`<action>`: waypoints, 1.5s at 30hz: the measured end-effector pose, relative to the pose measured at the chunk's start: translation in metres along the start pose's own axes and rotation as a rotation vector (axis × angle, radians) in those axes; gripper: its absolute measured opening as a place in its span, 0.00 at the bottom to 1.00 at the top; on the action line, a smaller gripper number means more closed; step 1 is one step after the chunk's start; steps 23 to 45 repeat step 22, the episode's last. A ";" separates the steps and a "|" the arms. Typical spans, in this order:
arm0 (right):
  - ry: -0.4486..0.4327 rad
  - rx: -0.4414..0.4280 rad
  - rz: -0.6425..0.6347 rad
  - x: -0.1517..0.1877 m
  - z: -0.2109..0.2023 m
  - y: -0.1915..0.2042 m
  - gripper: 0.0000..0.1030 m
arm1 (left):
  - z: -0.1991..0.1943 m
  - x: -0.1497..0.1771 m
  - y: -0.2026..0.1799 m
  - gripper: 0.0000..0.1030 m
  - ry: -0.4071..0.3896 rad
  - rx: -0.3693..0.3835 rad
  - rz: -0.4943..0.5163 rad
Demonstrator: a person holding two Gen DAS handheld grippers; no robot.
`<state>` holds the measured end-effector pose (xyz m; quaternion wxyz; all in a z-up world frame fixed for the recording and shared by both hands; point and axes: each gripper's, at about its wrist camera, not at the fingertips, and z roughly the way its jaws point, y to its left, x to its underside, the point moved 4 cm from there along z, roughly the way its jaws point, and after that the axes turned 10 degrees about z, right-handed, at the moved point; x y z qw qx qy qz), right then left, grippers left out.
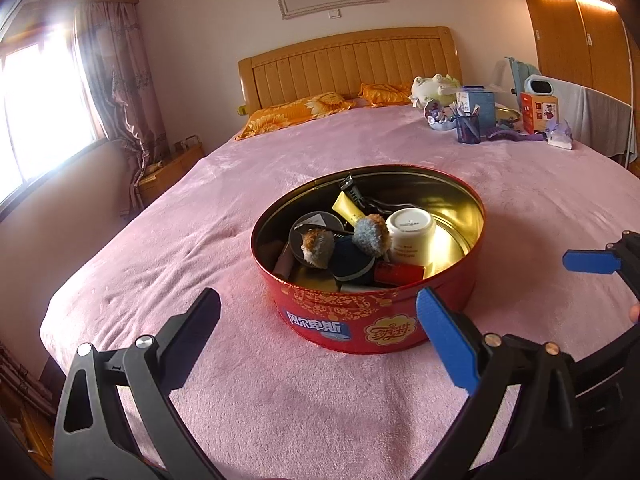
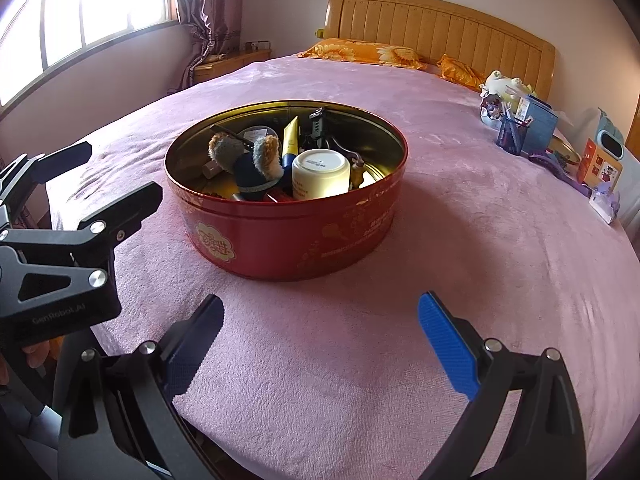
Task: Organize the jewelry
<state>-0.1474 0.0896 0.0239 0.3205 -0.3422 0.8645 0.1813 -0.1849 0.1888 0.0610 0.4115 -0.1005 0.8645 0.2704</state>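
A round red tin (image 1: 352, 322) stands open on the pink bedspread; it also shows in the right wrist view (image 2: 288, 236). Inside lie a white jar (image 1: 410, 234), a yellow tube (image 1: 348, 208), two furry pompoms on a dark blue item (image 1: 352, 258) and other small things. My left gripper (image 1: 316, 320) is open and empty, just in front of the tin. My right gripper (image 2: 320, 332) is open and empty, a little short of the tin. The left gripper (image 2: 96, 176) also shows at the left of the right wrist view.
At the bed's far right lie a blue pen cup (image 1: 468, 128), boxes, a plush frog (image 1: 434, 88) and a purple brush (image 1: 504, 135). Orange pillows (image 1: 296, 114) rest against the wooden headboard. A nightstand (image 1: 168, 168) stands by the window.
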 end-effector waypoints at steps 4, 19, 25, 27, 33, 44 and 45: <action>-0.012 0.030 0.022 -0.002 -0.005 -0.014 0.96 | -0.016 -0.007 -0.012 0.93 -0.065 0.004 0.058; -0.013 0.040 0.078 0.002 -0.012 -0.039 0.96 | -0.035 -0.016 -0.034 0.93 -0.121 0.077 0.113; -0.011 0.040 0.073 0.003 -0.012 -0.037 0.96 | -0.035 -0.016 -0.035 0.93 -0.121 0.082 0.113; -0.011 0.040 0.073 0.003 -0.012 -0.037 0.96 | -0.035 -0.016 -0.035 0.93 -0.121 0.082 0.113; -0.011 0.040 0.073 0.003 -0.012 -0.037 0.96 | -0.035 -0.016 -0.035 0.93 -0.121 0.082 0.113; -0.011 0.040 0.073 0.003 -0.012 -0.037 0.96 | -0.035 -0.016 -0.035 0.93 -0.121 0.082 0.113; -0.011 0.040 0.073 0.003 -0.012 -0.037 0.96 | -0.035 -0.016 -0.035 0.93 -0.121 0.082 0.113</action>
